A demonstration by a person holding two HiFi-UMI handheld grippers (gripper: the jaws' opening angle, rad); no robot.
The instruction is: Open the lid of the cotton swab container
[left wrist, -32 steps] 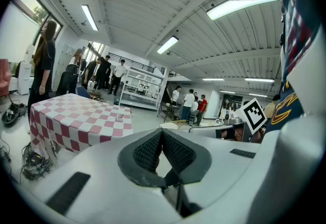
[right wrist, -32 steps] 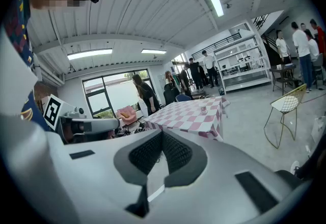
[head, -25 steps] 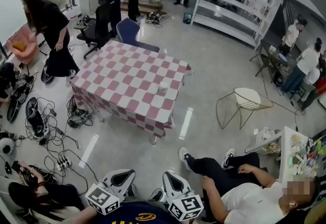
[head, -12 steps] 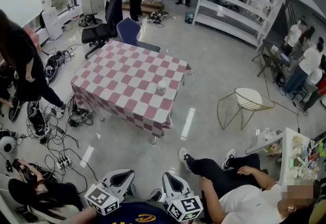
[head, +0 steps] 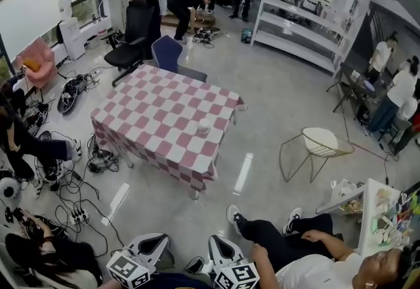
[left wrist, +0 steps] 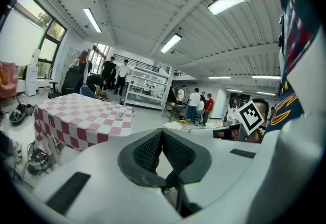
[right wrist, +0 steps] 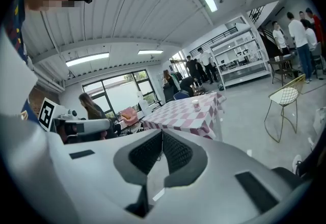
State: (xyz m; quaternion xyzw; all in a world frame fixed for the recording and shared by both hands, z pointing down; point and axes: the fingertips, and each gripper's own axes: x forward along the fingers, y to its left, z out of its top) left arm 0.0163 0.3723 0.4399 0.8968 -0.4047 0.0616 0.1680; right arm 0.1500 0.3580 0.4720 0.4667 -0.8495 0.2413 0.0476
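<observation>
Both grippers are carried low and close to the person's body, well apart from the table, which suggests the approach to the work has not yet begun. The left gripper (head: 156,242) and the right gripper (head: 222,244) point forward side by side. In each gripper view the jaws are pressed together with nothing between them, a sensible way to hold them with nothing to grasp.

The cotton swab container (head: 204,127) stands upright and alone on the table (head: 151,94), toward its near right side. That spot probably lets both grippers reach it from the table's edge. It reads as a small pale cylinder, likely plastic. It is too small here to tell how its lid sits, so the lid seems untouched.

The table wears a pink-and-white checked cloth that drapes softly over the edges. The gripper shells are smooth white moulded plastic, and each marker cube (head: 129,270) has flat faces printed in black and white. The pads (left wrist: 175,150) are black, finely ribbed and apparently rubbery, meant to bite on a slick lid.

A thin wire-frame chair (head: 319,138) stands on the glossy grey floor to the right of the table, and tangled cables (head: 72,179) lie to its left
</observation>
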